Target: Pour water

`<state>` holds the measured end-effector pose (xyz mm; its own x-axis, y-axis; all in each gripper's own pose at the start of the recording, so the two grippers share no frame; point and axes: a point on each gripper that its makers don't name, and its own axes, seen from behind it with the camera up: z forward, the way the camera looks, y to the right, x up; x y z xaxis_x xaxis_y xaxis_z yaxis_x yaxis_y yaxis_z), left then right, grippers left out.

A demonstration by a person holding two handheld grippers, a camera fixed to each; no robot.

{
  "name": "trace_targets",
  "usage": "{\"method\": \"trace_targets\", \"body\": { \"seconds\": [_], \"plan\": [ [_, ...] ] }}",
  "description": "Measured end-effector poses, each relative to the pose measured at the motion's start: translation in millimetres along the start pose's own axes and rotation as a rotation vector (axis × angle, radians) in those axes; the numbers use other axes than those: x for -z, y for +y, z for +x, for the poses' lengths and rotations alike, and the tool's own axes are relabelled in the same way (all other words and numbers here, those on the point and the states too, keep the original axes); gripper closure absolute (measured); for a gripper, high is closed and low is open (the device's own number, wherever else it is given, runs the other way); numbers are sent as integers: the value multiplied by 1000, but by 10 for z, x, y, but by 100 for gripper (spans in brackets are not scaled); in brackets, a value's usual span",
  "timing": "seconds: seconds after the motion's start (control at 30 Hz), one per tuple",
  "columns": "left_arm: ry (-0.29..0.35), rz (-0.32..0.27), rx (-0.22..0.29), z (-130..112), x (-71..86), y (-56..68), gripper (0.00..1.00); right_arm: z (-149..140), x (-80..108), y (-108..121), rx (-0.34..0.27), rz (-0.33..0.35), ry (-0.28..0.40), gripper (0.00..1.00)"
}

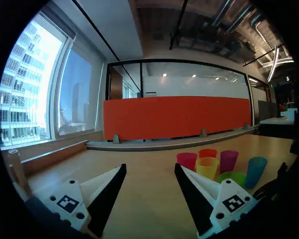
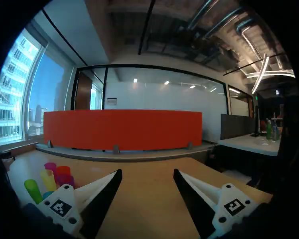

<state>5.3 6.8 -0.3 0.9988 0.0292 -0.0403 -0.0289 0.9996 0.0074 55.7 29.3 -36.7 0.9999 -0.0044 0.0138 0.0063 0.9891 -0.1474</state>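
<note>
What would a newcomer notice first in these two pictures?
The long orange partition panel across the back of the light wooden table strikes first. Next comes the cluster of colourful plastic cups on the table, right of the open left gripper in its view; the right gripper is open too.

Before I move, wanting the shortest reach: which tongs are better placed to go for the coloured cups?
Left, probably. The left tongs stand open with the cups just ahead, slightly right of them. From the right tongs, also open, the cups sit far off to the left.

readable text: none | wall sign (image 2: 112, 101): too small to read
</note>
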Motion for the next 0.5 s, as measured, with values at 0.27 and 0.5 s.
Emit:
{"method": "trace_targets", "body": {
  "seconds": [0.27,0.5],
  "plan": [
    [-8,-4,27,-34,-5,-29,11,2,9,-11,8,-1,-1,1],
    [-21,-7,37,-89,-33,-32,11,10,7,-14,7,0,-1,1]
  ]
}}
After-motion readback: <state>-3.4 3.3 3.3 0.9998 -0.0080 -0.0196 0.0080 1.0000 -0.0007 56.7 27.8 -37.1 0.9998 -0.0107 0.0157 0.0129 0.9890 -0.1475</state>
